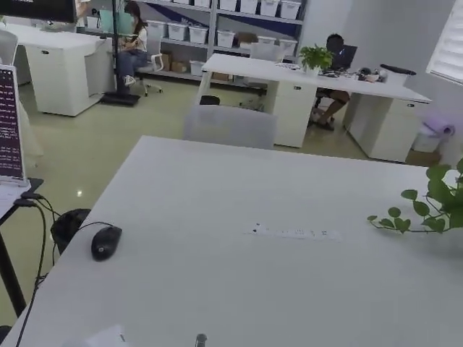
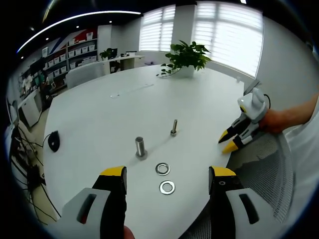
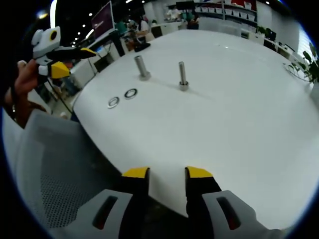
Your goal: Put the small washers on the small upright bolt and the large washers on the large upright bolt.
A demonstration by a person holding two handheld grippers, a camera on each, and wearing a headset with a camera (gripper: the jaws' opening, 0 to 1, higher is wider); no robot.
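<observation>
Pair: near washer and far washer lie flat, just beside each other on the table, close to its front edge. Neither is on a bolt yet, and which one is the small one cannot be told.
Bolts: large bolt and small bolt stand upright just beyond the pair, the large one nearer to it.
Left gripper: fingers wide and empty, with both rings framed between them, ahead and below.
Right gripper: off the table edge, fingers narrow and empty, the pair well off to its left.
Nearer hand: the left, by the look of it.
Next move: probably a short descent onto the near washer, then a lift over a vertical shaft.
</observation>
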